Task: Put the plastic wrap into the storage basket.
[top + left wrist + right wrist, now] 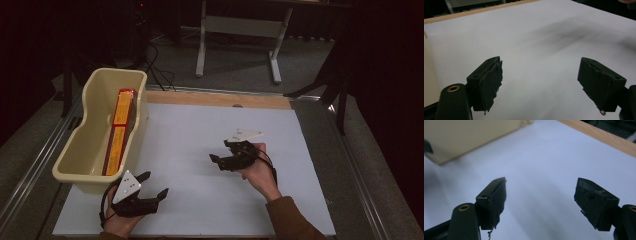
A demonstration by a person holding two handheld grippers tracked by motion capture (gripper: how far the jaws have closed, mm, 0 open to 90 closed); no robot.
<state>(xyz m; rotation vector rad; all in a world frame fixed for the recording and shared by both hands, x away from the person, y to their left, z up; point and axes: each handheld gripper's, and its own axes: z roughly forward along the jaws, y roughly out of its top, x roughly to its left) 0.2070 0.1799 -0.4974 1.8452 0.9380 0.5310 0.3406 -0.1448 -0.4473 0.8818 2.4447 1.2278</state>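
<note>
High view: both grippers, left [152, 186] and right [220, 162], fingers spread empty over white worktop [200, 200]; cream plastic tub [75, 165] holds long red-yellow box [118, 131], approach it squarely.

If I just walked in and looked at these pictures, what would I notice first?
Probably the cream tub at the white board's left edge, with a long red and yellow box lying inside it. Next, the two black grippers held over the board: the left gripper near the tub's front corner and the right gripper near the middle, both with jaws wide open and empty.
</note>
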